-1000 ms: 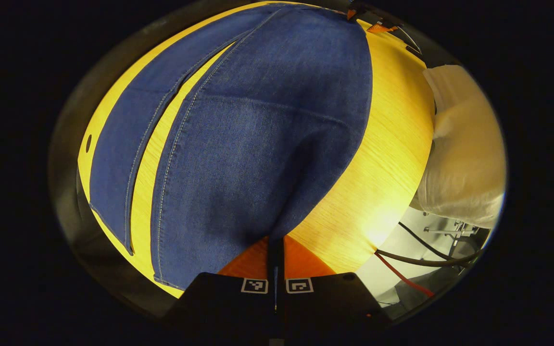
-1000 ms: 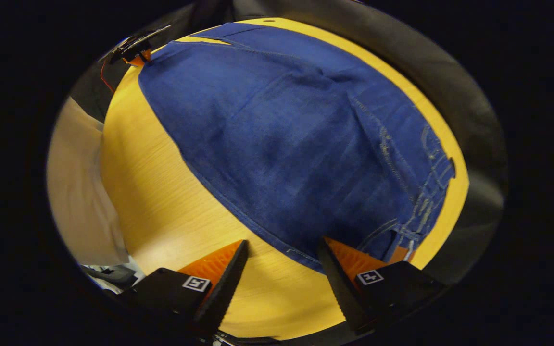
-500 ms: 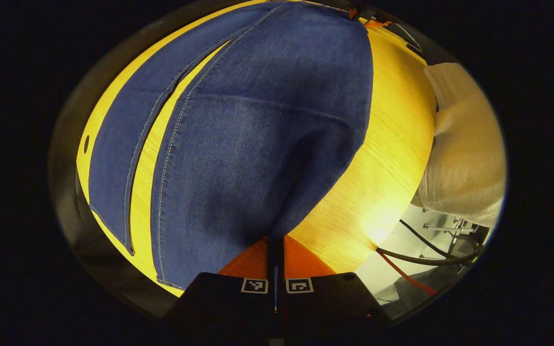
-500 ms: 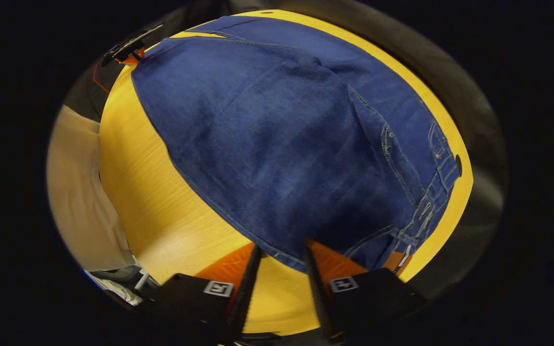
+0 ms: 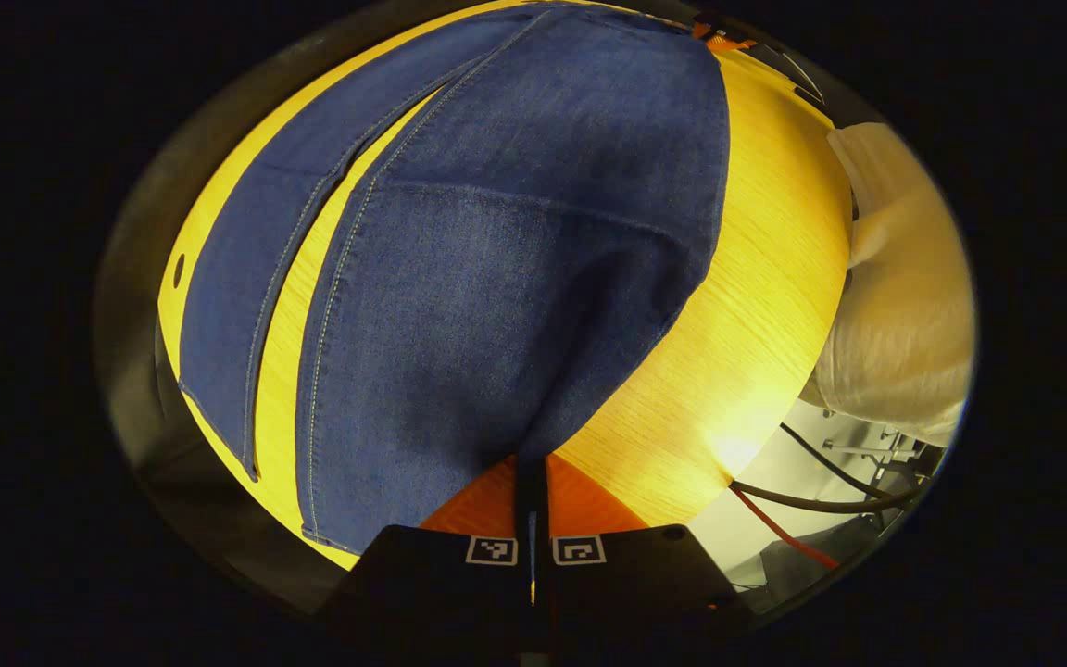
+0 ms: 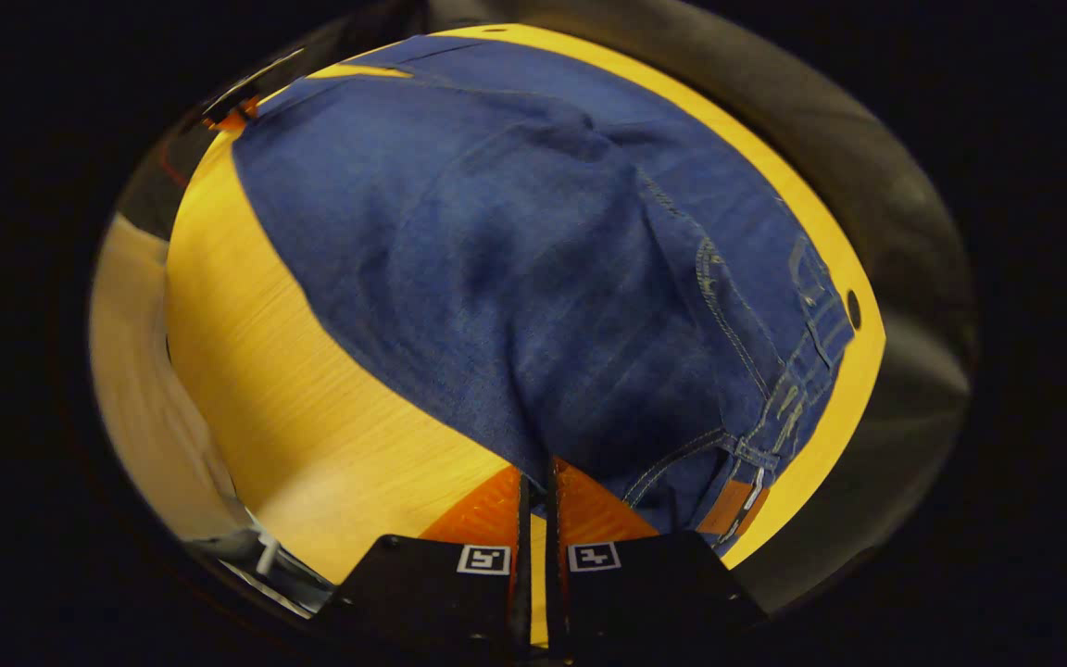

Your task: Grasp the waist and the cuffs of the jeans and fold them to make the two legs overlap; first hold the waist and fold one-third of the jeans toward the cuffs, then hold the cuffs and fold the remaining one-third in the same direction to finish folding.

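Blue jeans (image 5: 496, 278) lie flat on a yellow wooden table (image 5: 756, 278), the two legs side by side with a strip of table between them. My left gripper (image 5: 531, 463) is shut on the outer edge of the near leg, close to its cuff (image 5: 330, 537), and the denim puckers toward the fingertips. In the right gripper view the hip and waistband (image 6: 811, 371) of the jeans (image 6: 515, 259) are near. My right gripper (image 6: 538, 468) is shut on the side edge just below the waist. The other gripper shows small at the far end of the jeans (image 5: 719, 37) (image 6: 228, 116).
A person's pale sleeve (image 5: 904, 306) hangs beside the table's long edge, blurred in the right gripper view (image 6: 126, 352). Black and red cables (image 5: 802, 505) run below that edge. A small hole (image 5: 179, 270) marks the table (image 6: 246, 352) near the far side.
My right gripper went from wide open around the jeans' side edge to shut on it. The left gripper stayed shut on the leg and barely shifted.
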The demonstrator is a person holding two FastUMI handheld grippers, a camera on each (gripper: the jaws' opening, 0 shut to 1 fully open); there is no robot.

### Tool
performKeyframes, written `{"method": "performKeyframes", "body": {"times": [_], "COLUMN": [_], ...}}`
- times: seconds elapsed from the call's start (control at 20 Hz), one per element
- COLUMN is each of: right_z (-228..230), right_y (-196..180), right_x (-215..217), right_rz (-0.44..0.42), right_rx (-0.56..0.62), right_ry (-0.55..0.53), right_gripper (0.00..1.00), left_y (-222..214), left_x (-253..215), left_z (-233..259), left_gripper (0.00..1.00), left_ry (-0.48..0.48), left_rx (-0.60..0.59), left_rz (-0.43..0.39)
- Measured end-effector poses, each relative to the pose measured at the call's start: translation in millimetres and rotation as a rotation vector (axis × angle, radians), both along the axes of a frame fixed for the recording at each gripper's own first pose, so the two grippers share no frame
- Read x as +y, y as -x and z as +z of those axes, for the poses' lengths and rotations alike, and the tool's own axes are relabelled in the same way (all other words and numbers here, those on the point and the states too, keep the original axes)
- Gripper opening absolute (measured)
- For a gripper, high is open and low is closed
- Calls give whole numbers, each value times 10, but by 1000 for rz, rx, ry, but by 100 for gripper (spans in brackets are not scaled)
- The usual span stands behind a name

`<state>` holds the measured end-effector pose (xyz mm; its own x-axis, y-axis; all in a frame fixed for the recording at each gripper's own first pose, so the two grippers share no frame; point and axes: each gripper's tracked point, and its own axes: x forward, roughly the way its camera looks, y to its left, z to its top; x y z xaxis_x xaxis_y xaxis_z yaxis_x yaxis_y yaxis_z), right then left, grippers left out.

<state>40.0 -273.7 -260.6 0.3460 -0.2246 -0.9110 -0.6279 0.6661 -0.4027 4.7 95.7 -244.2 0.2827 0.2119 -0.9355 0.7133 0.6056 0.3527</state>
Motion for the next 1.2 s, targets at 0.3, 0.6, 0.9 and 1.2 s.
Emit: {"method": "performKeyframes", "body": {"times": [0.3,0.6,0.9,1.2], "right_z": [100,773,1464,1464], "right_y": [50,-192,-742,-1593], "right_x": [-5,275,503,411], "right_rz": [-57,-119,-167,-245], "right_rx": [-177,-411,-656,-758], "right_ry": [45,46,53,36], "right_gripper": [3,3,3,0], "left_y": [-17,-304,-1141,-2113], "left_x": [98,55,70,105], "left_z": [82,689,1610,1909], "left_gripper": [0,0,0,0], "left_ry": [-49,-104,-247,-316], "left_rx": [-199,-436,-705,-816], "left_rz": [116,229,274,260]}}
